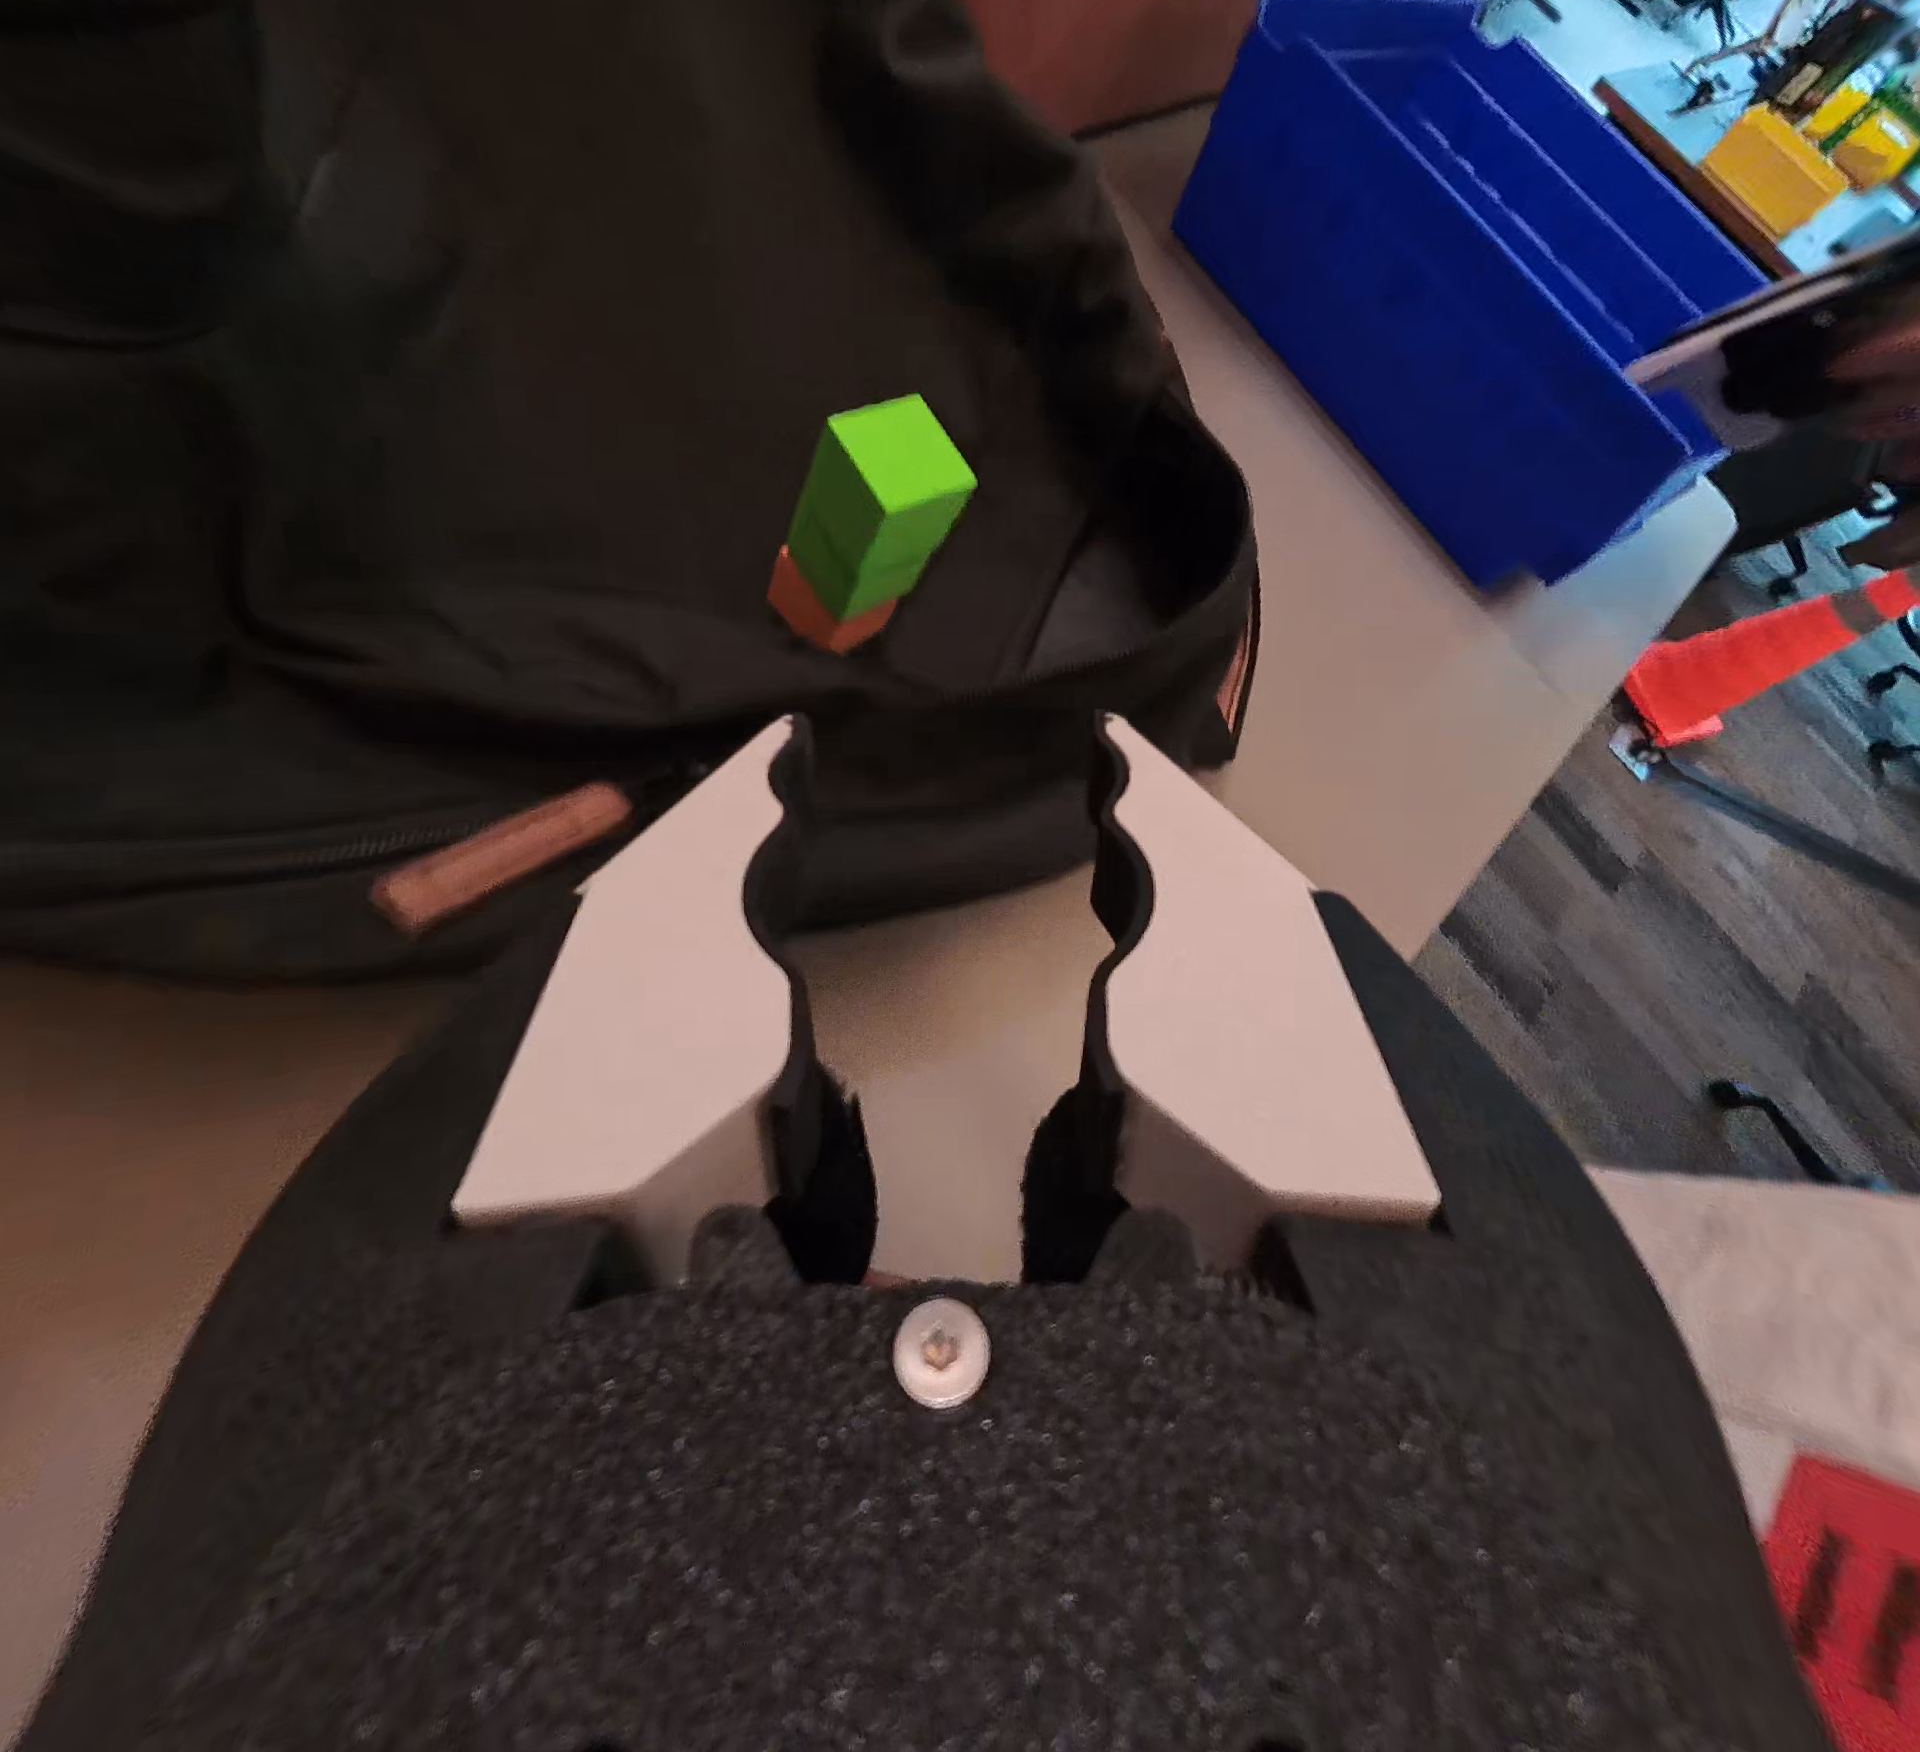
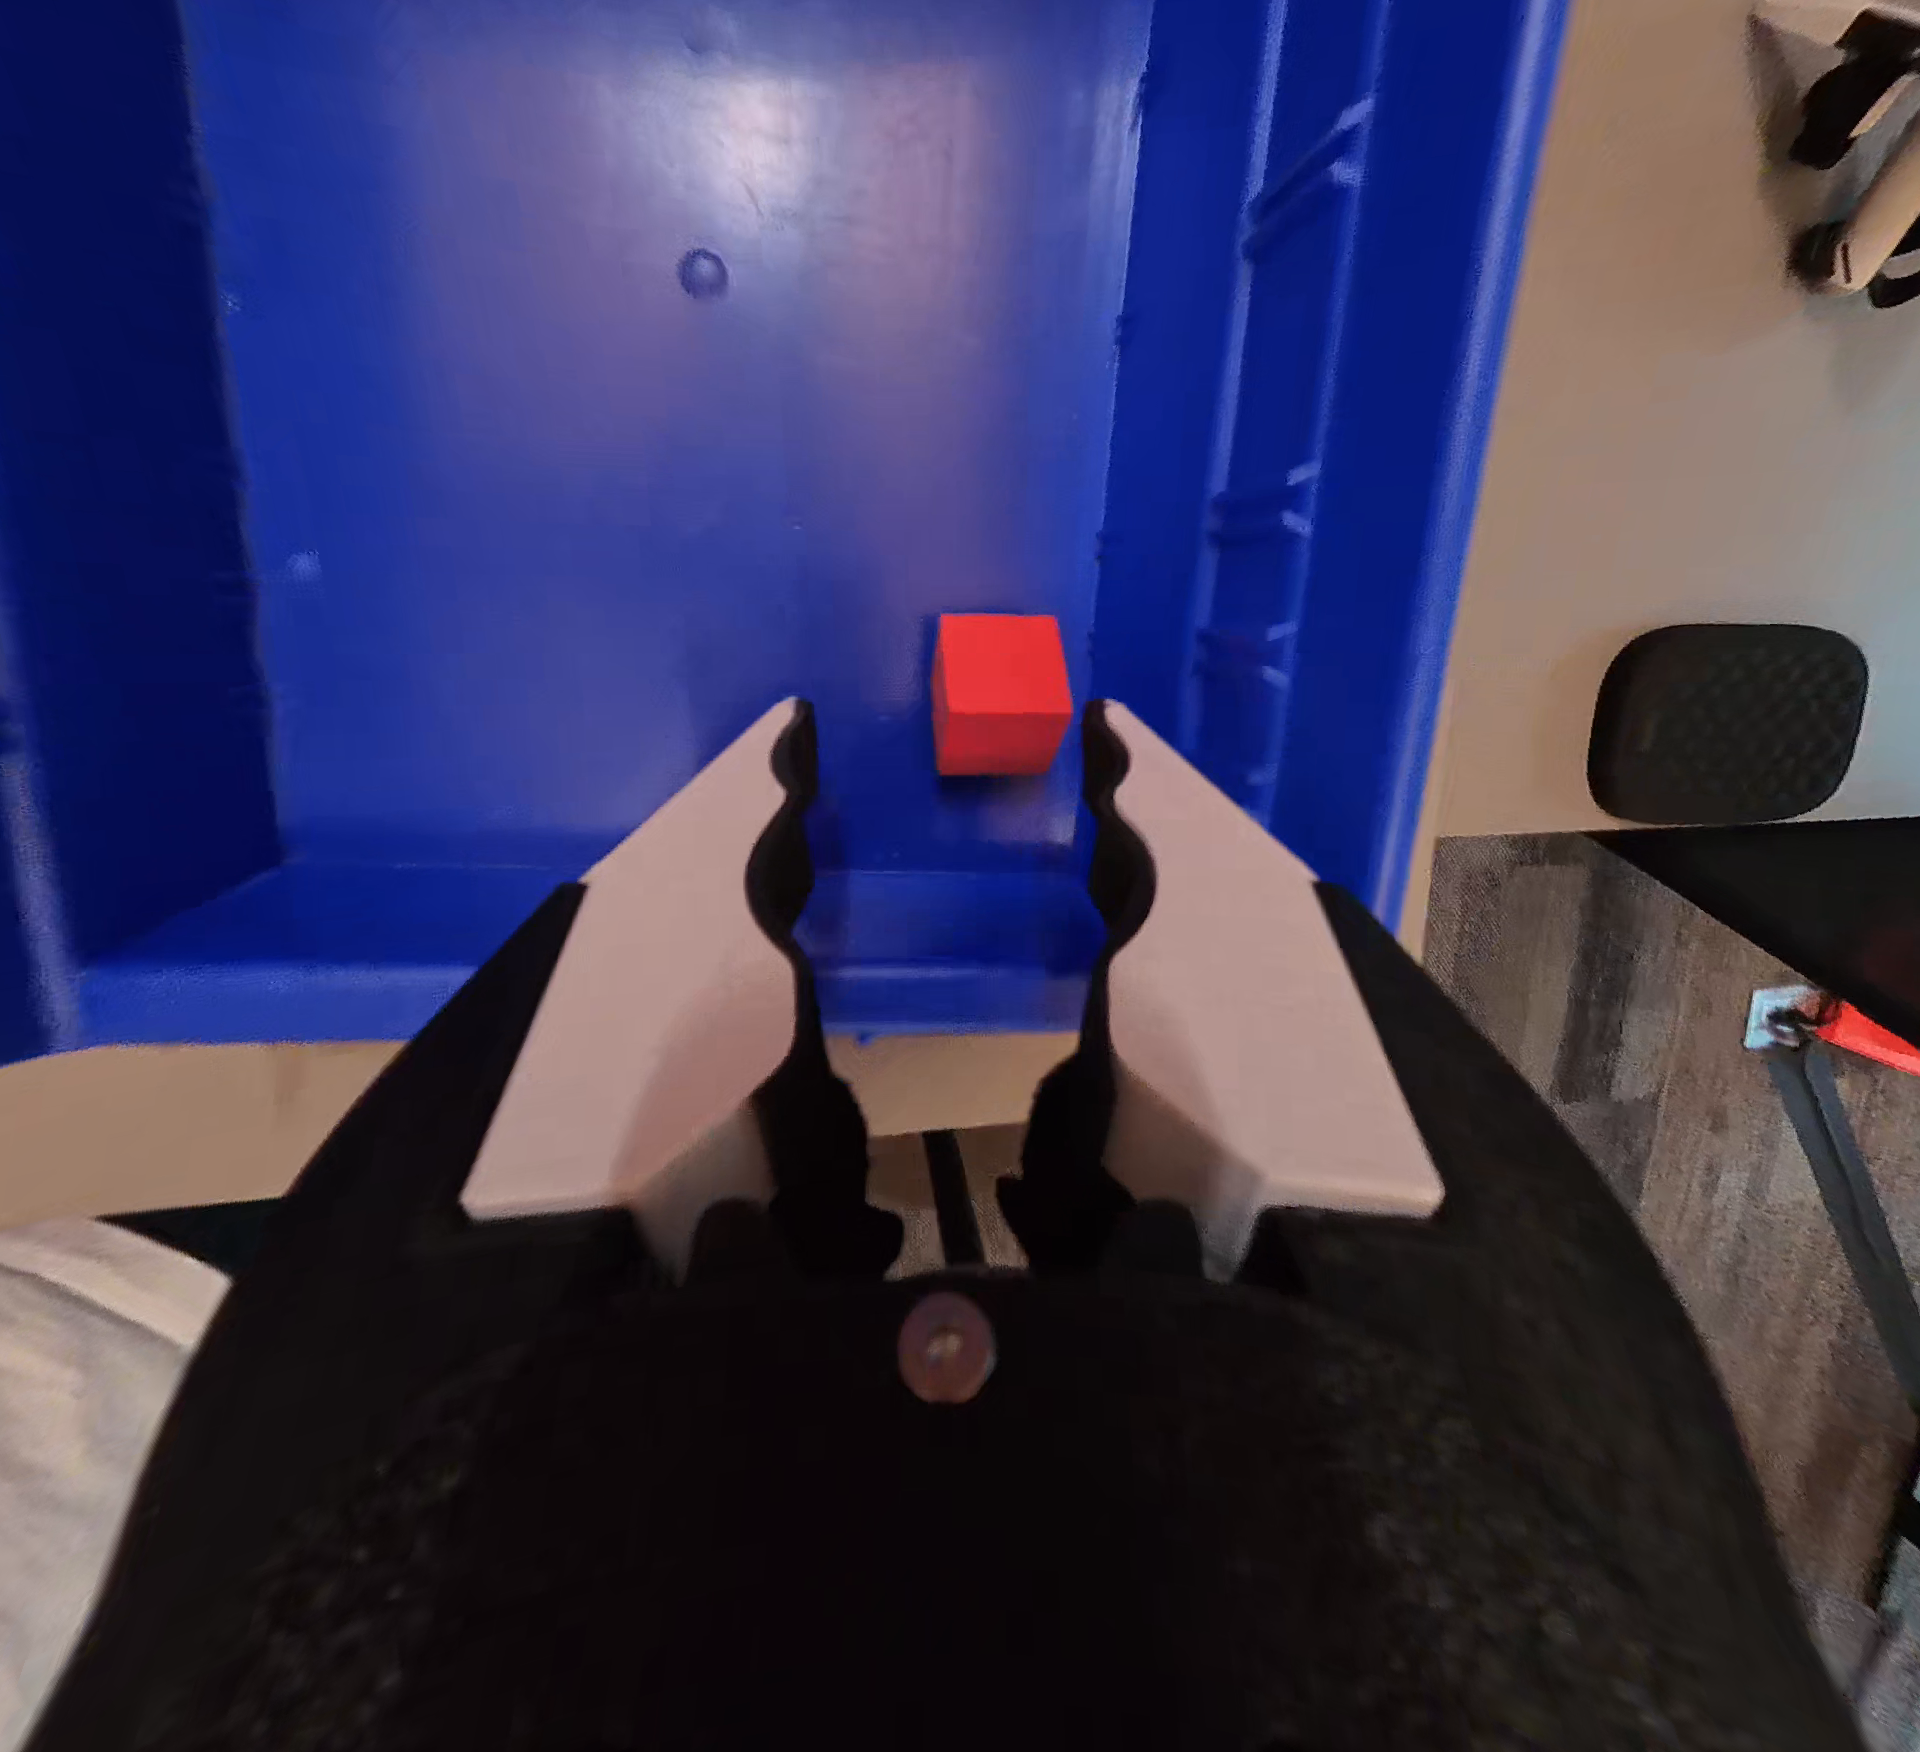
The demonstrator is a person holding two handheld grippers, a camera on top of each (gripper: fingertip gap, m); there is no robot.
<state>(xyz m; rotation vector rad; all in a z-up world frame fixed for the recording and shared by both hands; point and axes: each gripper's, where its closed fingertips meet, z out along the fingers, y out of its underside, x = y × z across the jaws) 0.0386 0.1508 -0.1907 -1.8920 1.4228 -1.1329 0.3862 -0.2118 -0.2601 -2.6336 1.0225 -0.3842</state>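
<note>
In the left wrist view my left gripper is open and empty, just short of a black backpack on a light table. A stack of green blocks on an orange block stands on the backpack, beyond the fingertips. In the right wrist view my right gripper is open and empty, above the near right corner of a blue bin. A red cube lies on the bin floor, just beyond and between the fingertips. The right gripper also shows at the right edge of the left wrist view.
The blue bin stands right of the backpack near the table's edge. An orange cone lies on the floor. A black padded chair part and a grey-and-black device lie right of the bin.
</note>
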